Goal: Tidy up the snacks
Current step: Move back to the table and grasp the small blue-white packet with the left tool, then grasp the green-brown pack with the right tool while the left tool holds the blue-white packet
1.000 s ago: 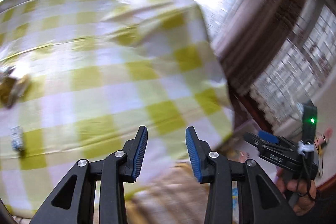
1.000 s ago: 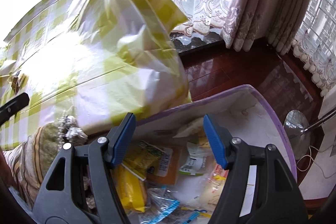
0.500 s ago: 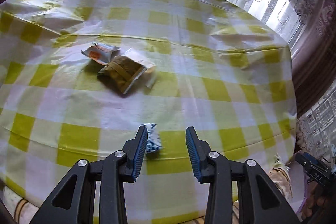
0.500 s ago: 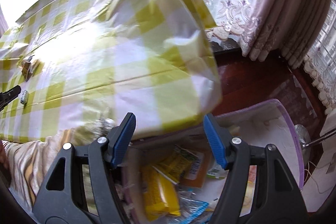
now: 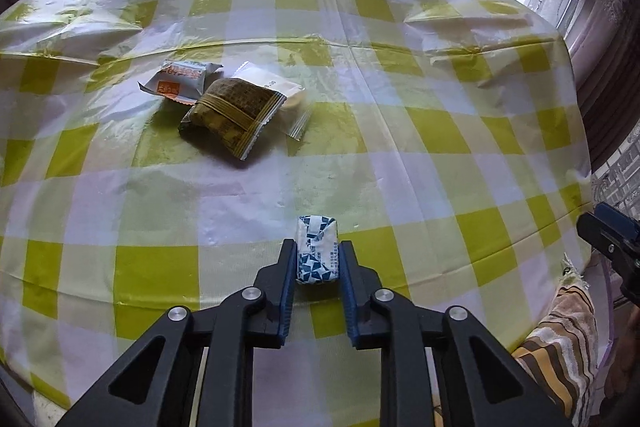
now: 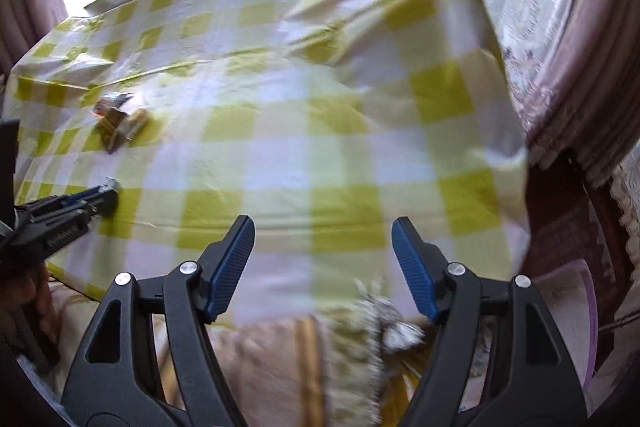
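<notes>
A small blue-and-white wrapped snack (image 5: 316,227) lies on the yellow-checked tablecloth (image 5: 400,167) near its front edge. My left gripper (image 5: 317,245) is closing on it, with both blue pads against its sides. Farther back lie a brown packet (image 5: 234,115), a white-and-orange packet (image 5: 180,81) and a white packet (image 5: 276,87), partly overlapping. My right gripper (image 6: 323,223) hovers over the table's front right part, jaws opening with nothing between them. In the right wrist view the left gripper (image 6: 108,195) shows at the far left, and the packet pile (image 6: 118,123) behind it.
A striped cloth (image 6: 280,367) lies below the table's front edge. A purple-rimmed white bin (image 6: 576,307) stands low at the right, beside a dark wooden floor and curtains (image 6: 568,67). The tablecloth hangs down over the table's right edge.
The left gripper swung from the table's right edge to the blue-and-white snack and narrowed around it. The right wrist view swung up from the bin of snacks to the table, its jaws wider.
</notes>
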{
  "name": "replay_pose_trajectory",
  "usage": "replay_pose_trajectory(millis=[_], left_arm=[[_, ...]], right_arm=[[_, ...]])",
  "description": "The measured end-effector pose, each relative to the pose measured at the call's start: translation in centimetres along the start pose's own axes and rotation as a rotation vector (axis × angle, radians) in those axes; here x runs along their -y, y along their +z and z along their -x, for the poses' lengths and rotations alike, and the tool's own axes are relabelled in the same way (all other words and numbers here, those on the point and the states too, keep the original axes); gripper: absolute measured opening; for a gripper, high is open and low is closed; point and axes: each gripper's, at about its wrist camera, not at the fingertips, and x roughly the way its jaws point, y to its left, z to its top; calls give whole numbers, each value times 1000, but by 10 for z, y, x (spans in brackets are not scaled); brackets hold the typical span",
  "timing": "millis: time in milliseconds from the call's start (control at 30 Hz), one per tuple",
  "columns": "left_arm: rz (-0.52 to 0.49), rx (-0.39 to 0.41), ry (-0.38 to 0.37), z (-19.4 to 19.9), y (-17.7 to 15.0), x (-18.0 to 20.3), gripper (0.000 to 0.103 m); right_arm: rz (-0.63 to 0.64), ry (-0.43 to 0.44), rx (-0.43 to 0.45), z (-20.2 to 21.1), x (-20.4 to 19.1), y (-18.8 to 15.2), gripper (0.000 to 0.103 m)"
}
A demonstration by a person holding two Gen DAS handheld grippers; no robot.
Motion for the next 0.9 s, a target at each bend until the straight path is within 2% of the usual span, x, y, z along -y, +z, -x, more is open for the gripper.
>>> replay_pose_trajectory(millis=[200,367,533,700,900], left_arm=[[126,38,-59,3,2,-31,21],[265,110,-43,15,2,-72,21],[417,194,-18,31,-2,-117,21],[508,249,-20,45,-7,-150,21],[546,262,-38,46,-10,-158,21]], right_arm=[[149,42,65,-14,-76,33,80],[335,61,112,-32,-142,55,80],[557,48,149,-50,-203,62,80],[682,45,131,-79,-240,63,80],[747,46,98,-103,-263,64,80]])
